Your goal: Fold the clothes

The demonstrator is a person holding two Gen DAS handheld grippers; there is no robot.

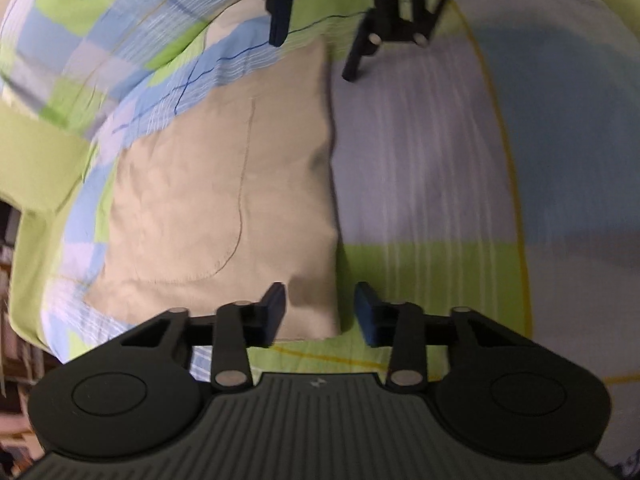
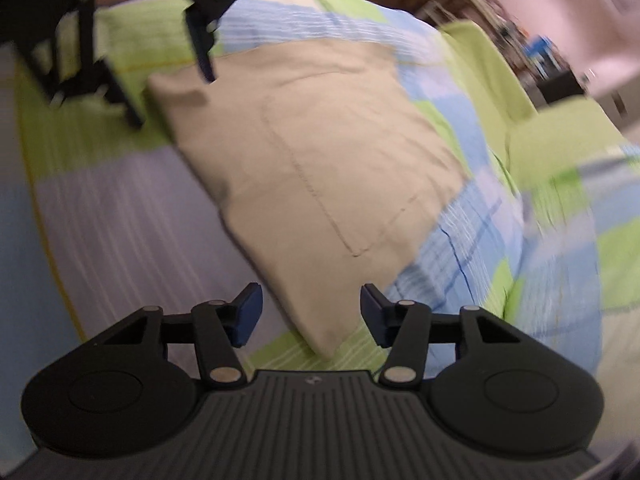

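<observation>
Lying between spread hand-held gripper fingers: folded beige garment

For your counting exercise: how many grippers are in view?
2. The left gripper hangs open at one end of the beige garment; the right gripper hangs open at the opposite end.

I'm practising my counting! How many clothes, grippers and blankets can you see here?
Beige folded garment: 1
Grippers: 2, the left gripper and the right gripper, both with fingers apart
Checked bedspread under the garment: 1
Total: 4
</observation>
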